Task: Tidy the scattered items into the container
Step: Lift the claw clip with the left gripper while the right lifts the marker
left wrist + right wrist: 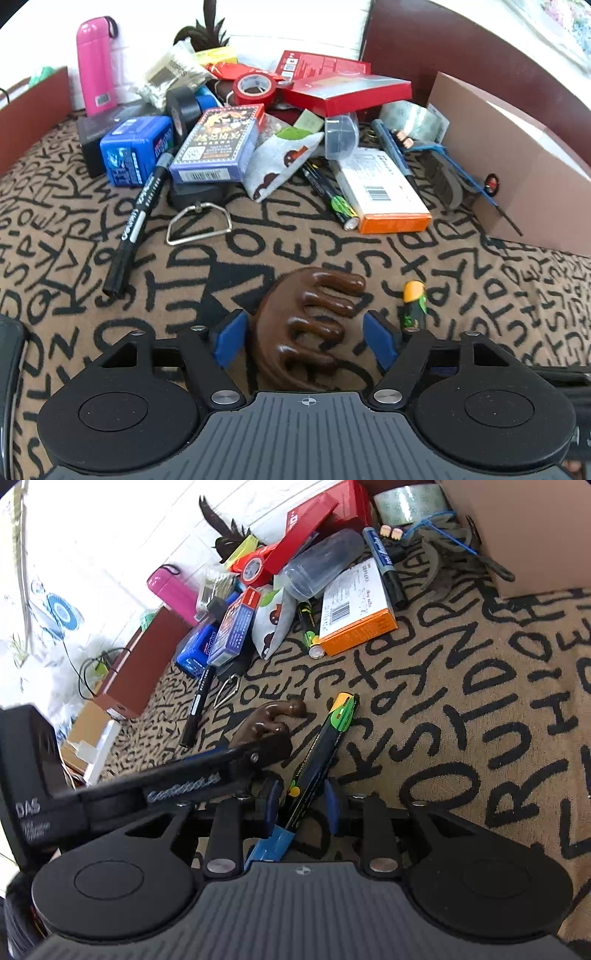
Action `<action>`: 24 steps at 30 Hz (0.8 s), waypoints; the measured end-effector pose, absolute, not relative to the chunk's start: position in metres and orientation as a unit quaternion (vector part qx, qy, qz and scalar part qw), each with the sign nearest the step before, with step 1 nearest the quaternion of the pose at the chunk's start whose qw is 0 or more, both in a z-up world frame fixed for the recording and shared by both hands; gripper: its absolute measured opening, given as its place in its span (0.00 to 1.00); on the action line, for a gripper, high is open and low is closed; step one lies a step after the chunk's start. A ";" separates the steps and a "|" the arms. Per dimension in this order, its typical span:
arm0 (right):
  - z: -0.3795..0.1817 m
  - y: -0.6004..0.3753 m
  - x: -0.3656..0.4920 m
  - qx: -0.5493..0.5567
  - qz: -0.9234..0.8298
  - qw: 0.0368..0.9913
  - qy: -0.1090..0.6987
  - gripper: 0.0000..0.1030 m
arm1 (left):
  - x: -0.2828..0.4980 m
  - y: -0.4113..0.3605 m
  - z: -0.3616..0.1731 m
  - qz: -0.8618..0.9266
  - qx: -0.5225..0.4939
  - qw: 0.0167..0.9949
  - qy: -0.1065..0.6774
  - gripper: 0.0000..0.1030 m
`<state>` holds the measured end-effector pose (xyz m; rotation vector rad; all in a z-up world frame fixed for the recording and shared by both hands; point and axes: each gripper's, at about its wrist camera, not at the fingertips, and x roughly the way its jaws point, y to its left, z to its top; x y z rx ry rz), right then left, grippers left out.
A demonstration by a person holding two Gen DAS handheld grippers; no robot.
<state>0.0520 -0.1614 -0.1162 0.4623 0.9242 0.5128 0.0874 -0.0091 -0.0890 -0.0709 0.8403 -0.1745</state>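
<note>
We see a tan cloth [295, 243] printed with black letters covering the surface, a dark red wall [461, 55] behind it and a cardboard box [517, 158] at its right edge. A heap of clutter lies beyond: red boxes [343, 92], a pink flask [94, 66], tape rolls [255, 86]. Our left gripper [304, 339] stands wide, its blue pads [229, 339] clear of the glossy brown comb [306, 325] with thick rounded teeth lying between them. Our right gripper [301, 805] is partly open around a black marker [321, 746] with green and orange cap; we cannot tell whether its pads press it.
</note>
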 end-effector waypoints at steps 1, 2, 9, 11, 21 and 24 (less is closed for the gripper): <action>-0.116 -0.159 0.052 0.213 0.243 0.840 0.436 0.30 | 0.089 -0.010 -0.089 -0.086 -0.034 0.908 0.409 0.83; -0.115 -0.156 0.051 0.206 0.246 0.842 0.434 0.38 | 0.090 -0.012 -0.089 -0.085 -0.029 0.908 0.410 0.83; -0.105 -0.110 0.033 0.062 0.239 0.883 0.400 0.48 | 0.091 -0.021 -0.091 -0.083 -0.003 0.909 0.409 0.82; -0.105 -0.115 0.034 0.052 0.229 0.886 0.400 0.33 | 0.091 -0.023 -0.091 -0.080 -0.004 0.909 0.410 0.82; -0.102 -0.174 0.019 0.035 0.183 0.893 0.409 0.17 | 0.089 -0.024 -0.092 -0.079 0.017 0.910 0.406 0.80; -0.101 -0.193 0.013 0.035 0.158 0.898 0.409 0.17 | 0.087 -0.026 -0.092 -0.078 0.031 0.912 0.401 0.67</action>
